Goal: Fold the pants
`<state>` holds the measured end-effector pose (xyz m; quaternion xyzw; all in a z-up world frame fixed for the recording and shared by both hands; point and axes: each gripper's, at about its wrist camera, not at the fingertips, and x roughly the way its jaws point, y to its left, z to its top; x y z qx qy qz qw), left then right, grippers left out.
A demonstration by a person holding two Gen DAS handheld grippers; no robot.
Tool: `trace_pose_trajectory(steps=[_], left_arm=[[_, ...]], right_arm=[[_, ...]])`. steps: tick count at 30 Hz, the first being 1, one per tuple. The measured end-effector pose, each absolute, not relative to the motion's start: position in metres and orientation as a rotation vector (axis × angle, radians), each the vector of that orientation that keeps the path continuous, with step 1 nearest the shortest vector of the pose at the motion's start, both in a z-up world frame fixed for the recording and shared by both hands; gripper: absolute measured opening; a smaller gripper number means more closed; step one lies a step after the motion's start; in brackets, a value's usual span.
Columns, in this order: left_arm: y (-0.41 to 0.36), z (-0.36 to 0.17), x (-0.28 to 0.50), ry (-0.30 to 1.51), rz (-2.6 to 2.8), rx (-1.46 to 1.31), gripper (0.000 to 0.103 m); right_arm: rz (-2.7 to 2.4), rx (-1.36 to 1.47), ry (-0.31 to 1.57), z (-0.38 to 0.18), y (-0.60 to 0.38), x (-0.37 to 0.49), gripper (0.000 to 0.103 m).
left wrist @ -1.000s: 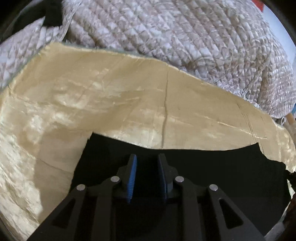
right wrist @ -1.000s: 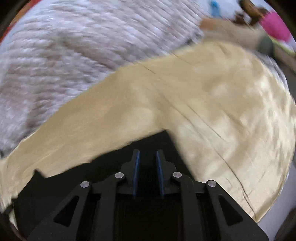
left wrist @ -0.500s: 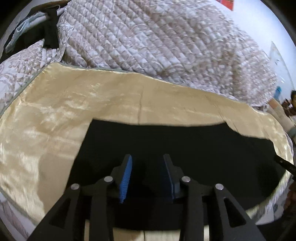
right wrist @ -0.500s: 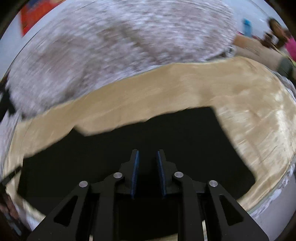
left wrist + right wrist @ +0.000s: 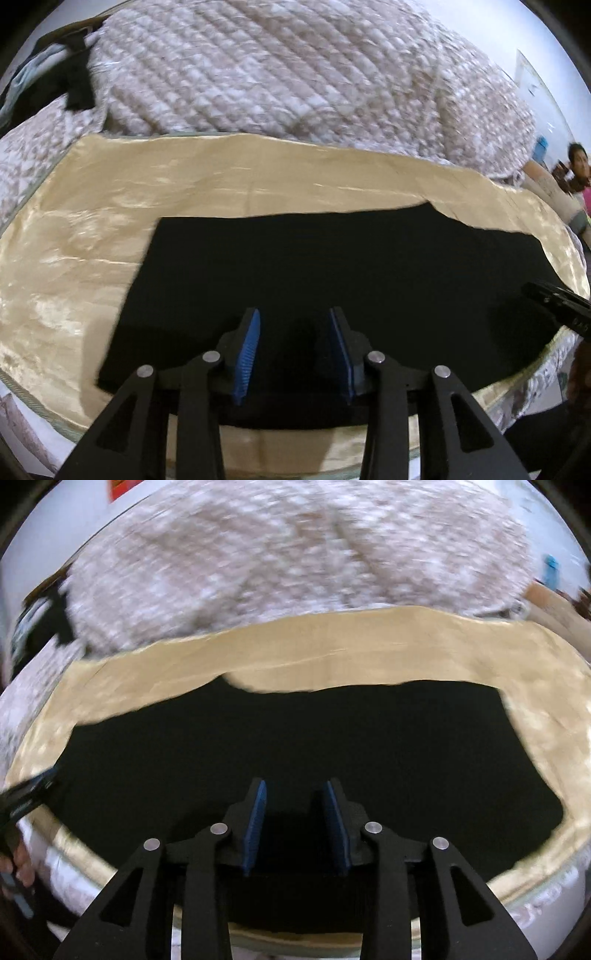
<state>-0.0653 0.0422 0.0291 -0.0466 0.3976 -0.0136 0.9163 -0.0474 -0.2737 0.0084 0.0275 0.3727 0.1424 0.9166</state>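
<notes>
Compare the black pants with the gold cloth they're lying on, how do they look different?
The pants are matte black, while the gold cloth is shiny and catches the light. The pants lie flat and smooth; the cloth shows creases and wrinkles. The pants cover only the middle, and the cloth reaches out past them on the far side and both ends. Both are spread out flat in front of the quilt.

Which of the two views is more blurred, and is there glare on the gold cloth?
Right wrist view: motion blur smears the quilt; the pants are a featureless black. Left wrist view: sharper, quilt stitching readable, bright glare patches on the gold cloth. Both bend straight edges like a fisheye.
</notes>
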Motion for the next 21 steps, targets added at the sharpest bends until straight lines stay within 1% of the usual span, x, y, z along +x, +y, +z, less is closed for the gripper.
trace_pose_trajectory(steps=[6,8,13,21], left_arm=[[0.01,0.025,-0.068,0.827,-0.097,-0.029,0.041],[0.009,0.018,-0.067,0.851,-0.098,-0.022,0.042],[0.01,0.018,-0.064,0.846,-0.09,-0.026,0.05],[0.024,0.024,-0.071,0.811,-0.035,-0.055,0.051]], right_arm=[[0.44,-0.09,0.74,0.003,-0.215,-0.062,0.034],[0.461,-0.129,0.772,-0.007,-0.204,-0.062,0.034],[0.467,-0.097,0.786,-0.013,-0.206,-0.057,0.039],[0.419,-0.082,0.75,-0.003,-0.217,-0.062,0.039]])
